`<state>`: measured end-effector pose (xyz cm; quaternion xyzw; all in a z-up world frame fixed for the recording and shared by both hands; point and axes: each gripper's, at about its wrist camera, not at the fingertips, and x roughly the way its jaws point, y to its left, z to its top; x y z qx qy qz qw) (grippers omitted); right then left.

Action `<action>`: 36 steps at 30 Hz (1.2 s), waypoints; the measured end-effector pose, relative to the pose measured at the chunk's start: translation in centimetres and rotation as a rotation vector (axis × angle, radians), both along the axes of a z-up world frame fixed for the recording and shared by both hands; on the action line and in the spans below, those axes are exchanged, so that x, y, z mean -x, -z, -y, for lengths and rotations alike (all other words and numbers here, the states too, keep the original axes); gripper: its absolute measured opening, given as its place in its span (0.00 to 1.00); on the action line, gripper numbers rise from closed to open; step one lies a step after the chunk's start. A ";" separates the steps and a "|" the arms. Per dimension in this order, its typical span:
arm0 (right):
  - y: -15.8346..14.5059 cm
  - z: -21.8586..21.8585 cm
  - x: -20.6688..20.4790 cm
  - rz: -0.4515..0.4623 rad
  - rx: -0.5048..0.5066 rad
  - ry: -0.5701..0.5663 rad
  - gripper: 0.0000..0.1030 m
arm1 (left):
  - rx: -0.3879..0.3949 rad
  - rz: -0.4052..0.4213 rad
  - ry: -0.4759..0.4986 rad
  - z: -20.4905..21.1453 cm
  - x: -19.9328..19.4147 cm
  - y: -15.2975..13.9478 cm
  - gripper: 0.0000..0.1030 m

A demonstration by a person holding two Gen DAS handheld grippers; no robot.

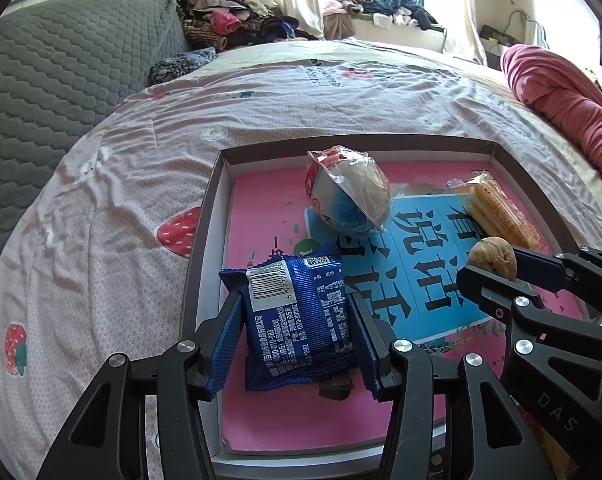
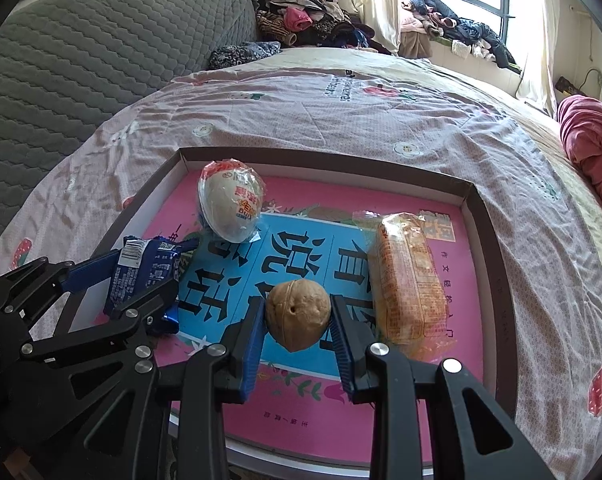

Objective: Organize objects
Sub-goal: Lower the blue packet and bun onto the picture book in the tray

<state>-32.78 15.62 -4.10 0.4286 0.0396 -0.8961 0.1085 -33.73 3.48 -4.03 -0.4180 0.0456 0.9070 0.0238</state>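
A shallow box [image 1: 205, 216] [image 2: 489, 232] with a pink and blue printed floor lies on the bed. My left gripper [image 1: 295, 320] [image 2: 141, 276] is shut on a blue snack packet [image 1: 297, 312] [image 2: 141, 268] over the box's left side. My right gripper [image 2: 297, 316] [image 1: 497, 268] is shut on a walnut [image 2: 297, 314] [image 1: 495, 258] over the box's middle. A wrapped egg [image 1: 349, 196] [image 2: 231, 202] lies at the box's far left. An orange biscuit packet [image 1: 501, 212] [image 2: 407, 280] lies at its right, just beside my right gripper.
The box rests on a strawberry-print bedsheet [image 1: 121, 200] [image 2: 341, 120]. A grey quilted headboard [image 1: 61, 60] stands at the left. A pink blanket [image 1: 561, 100] lies at the right. Clothes [image 1: 229, 20] are piled at the far end by the window.
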 end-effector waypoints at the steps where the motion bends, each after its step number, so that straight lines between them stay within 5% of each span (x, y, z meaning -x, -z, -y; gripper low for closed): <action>1: 0.1 0.0 0.0 0.004 -0.001 0.001 0.32 | 0.000 -0.001 0.000 0.0 0.0 0.0 0.52; 36: 1.3 0.0 0.5 0.077 0.003 0.005 0.32 | -0.002 0.001 -0.011 0.3 0.1 0.2 0.54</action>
